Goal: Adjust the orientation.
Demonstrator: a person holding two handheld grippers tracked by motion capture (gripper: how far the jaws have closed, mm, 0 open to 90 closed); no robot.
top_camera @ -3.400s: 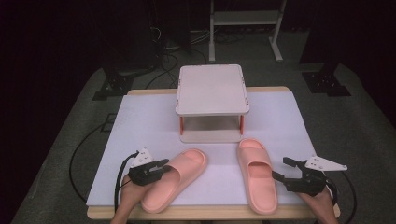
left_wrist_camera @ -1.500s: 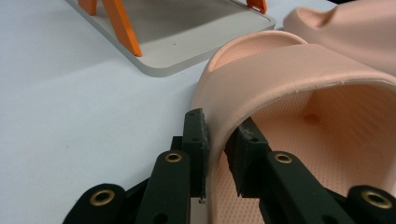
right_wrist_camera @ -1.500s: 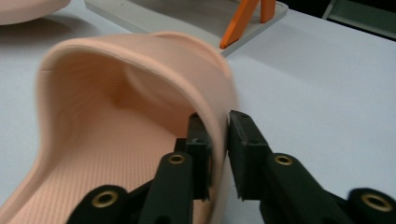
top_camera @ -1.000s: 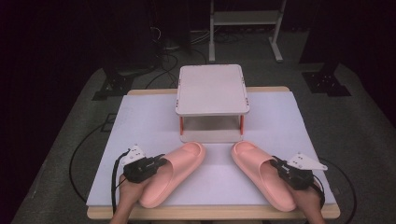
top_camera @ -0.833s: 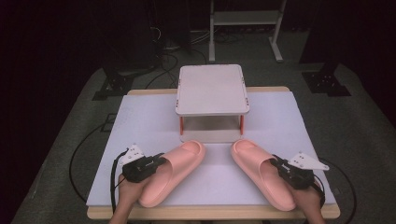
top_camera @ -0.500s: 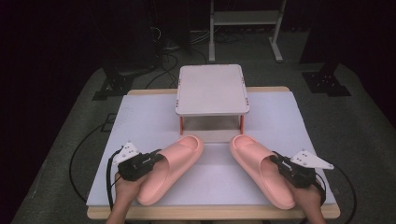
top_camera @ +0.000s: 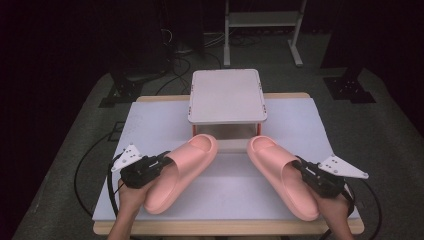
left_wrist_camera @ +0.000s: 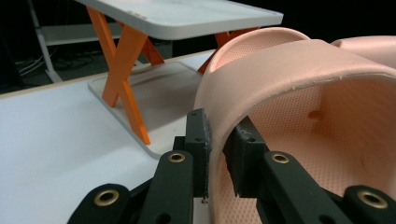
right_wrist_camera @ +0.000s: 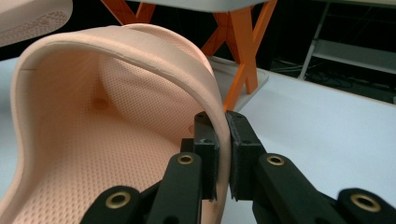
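Black left gripper (left_wrist_camera: 215, 151), black right gripper (right_wrist_camera: 223, 151), brass screws, grey three-cornered plates, black cables

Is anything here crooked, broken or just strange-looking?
Nothing looks broken or spilled. The two pink foam slippers, left and right, lie splayed, toes angled inward toward the small white shelf on orange crossed legs. Each is pinched at its strap by a gripper, left and right.

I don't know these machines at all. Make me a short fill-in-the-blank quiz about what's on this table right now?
1. Each gripper's jaws pinch the strap of a pink ____.
2. The toes of the left slipper and the right slipper point toward the small white ____.
3. That rack stands on crossed legs coloured ____.
4. The left gripper and right gripper are both ____ on their straps.

Missing words: slipper; rack; orange; shut
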